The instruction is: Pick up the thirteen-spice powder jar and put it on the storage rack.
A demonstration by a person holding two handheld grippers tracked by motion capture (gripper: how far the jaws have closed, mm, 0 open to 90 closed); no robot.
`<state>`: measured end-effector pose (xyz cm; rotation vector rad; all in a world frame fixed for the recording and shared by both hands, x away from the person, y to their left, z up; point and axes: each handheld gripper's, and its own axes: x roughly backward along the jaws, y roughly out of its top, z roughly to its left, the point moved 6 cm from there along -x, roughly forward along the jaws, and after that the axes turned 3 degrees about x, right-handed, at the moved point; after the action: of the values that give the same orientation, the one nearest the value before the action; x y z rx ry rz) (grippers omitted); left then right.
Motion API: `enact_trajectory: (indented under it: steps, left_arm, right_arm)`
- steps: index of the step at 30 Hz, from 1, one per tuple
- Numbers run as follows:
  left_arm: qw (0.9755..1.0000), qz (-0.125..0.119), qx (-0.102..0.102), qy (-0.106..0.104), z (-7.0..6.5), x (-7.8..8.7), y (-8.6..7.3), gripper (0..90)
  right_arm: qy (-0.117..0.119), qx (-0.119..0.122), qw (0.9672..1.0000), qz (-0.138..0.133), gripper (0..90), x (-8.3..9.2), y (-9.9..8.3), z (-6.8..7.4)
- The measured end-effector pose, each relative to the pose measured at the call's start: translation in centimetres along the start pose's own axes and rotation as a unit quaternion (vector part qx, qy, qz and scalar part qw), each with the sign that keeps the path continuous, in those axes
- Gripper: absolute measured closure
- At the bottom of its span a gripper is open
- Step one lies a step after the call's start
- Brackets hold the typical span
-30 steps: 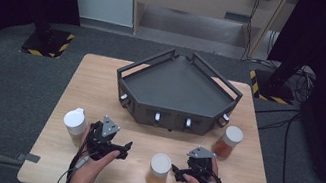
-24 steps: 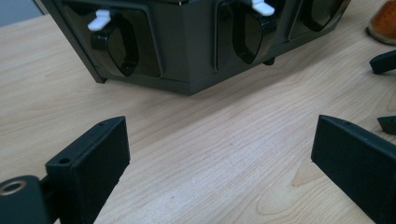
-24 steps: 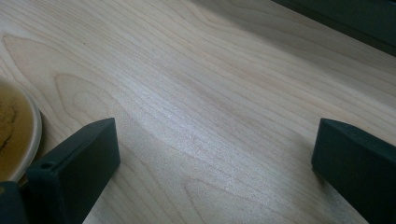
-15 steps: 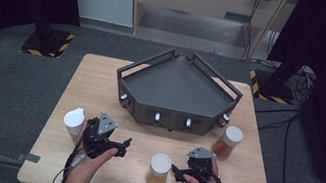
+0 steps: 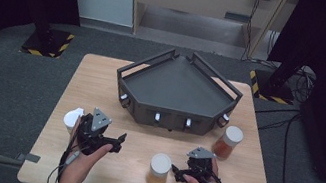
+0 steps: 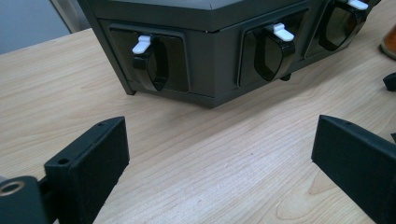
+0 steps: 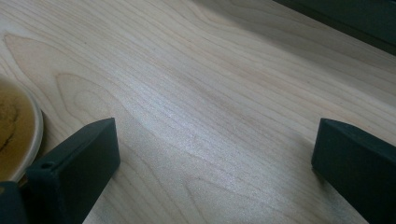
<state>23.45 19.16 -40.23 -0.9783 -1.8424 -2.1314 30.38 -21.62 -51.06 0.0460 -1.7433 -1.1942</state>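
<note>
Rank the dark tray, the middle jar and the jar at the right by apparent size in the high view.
1. Dark tray, by far the largest.
2. Middle jar and right jar: these look alike, so I won't rank them.

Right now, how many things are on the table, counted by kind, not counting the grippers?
Jars with white lids: 3, one by the left gripper, one between the grippers, one at right holding something orange-brown
Dark grey tray with knobs along its front: 1
Total: 4

High view overlooks table; gripper views skim it.
</note>
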Motion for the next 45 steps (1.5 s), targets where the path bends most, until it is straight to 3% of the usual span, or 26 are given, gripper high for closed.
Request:
enact_trajectory:
  steps: [26,45]
  left_arm:
    - [0.9996,-0.017,0.014,0.02,2.0,1.7,0.4,2.5]
    - [0.9984,-0.027,0.031,0.038,3.8,3.1,-0.3,1.9]
  right_arm:
    - [0.0,0.0,1.0,0.0,1.0,0.0,0.0,0.0]
    - [0.0,0.0,1.0,0.0,1.0,0.0,0.0,0.0]
